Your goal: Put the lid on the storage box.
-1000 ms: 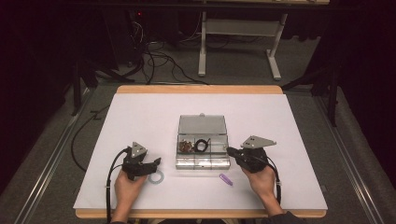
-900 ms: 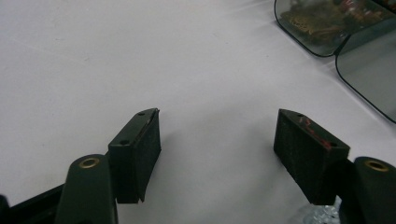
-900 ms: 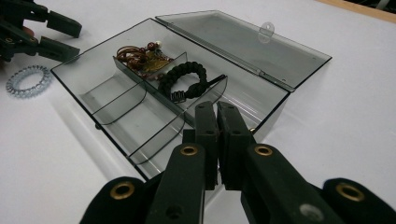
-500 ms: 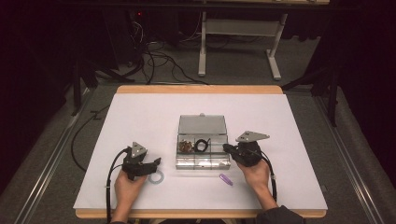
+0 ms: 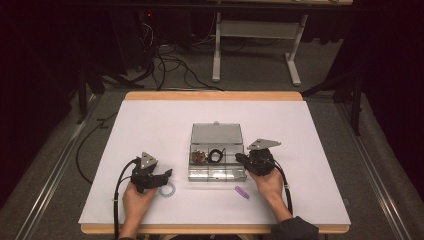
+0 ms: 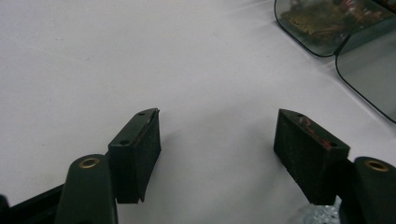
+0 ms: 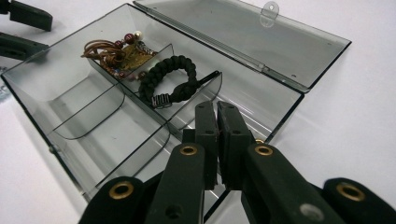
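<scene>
Organizer box (image 6: 343, 28) cut off, contents blurred

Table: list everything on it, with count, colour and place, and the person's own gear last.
Table: one, white top with wooden edge, centre of the high view.
Box: one, clear grey plastic, lid open, mid-table.
Black bracelet: one, black braided, back middle compartment of the box.
Brown jewellery: one tangle, brown and red beads, the compartment beside the black bracelet.
Ring: one, pale, by the left gripper.
Purple piece: one, purple, on the table in front of the box.
Left gripper: one, black, open, over bare table.
Right gripper: one, black, shut, at the box's near right corner.
</scene>
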{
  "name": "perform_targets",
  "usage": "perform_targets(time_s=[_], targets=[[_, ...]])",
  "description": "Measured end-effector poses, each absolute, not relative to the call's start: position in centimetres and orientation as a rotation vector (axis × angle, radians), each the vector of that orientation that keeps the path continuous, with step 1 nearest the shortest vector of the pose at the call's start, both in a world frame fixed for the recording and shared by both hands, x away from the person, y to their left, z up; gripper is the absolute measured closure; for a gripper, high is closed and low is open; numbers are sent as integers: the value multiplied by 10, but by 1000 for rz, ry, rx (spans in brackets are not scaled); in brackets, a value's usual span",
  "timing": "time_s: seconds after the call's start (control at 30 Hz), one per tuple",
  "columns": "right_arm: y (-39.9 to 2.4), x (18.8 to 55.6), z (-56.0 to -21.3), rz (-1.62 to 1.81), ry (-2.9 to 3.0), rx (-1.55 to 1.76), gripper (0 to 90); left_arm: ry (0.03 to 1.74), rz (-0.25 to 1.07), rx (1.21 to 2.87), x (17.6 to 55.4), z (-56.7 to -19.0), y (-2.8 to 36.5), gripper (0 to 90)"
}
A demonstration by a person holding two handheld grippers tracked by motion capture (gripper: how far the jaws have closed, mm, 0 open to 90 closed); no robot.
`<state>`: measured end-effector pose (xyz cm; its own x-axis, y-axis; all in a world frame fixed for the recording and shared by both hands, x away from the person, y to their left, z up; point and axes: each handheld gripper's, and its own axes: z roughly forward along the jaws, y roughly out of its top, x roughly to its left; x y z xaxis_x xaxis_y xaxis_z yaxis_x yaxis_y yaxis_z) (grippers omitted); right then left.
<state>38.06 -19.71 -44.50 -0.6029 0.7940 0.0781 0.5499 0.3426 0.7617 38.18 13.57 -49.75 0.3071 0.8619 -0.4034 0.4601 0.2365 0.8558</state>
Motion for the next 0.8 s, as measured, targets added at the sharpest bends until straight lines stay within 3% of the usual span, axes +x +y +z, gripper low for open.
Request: perform_targets(time_s=[0.1,0.37,0.53,0.8], targets=[[-196,384,-448,1123,2319,1211,886,1301,431,1449,381,-497,139,318],[-192,389,-453,1113,2328,1228,881,1323,431,1396,382,-498,136,318],[-192,391,-454,1132,2336,1240,827,1323,432,1396,382,-498,136,317],[-197,385,-448,1165,2308,1216,813,1300,432,1451,381,-497,139,317]])
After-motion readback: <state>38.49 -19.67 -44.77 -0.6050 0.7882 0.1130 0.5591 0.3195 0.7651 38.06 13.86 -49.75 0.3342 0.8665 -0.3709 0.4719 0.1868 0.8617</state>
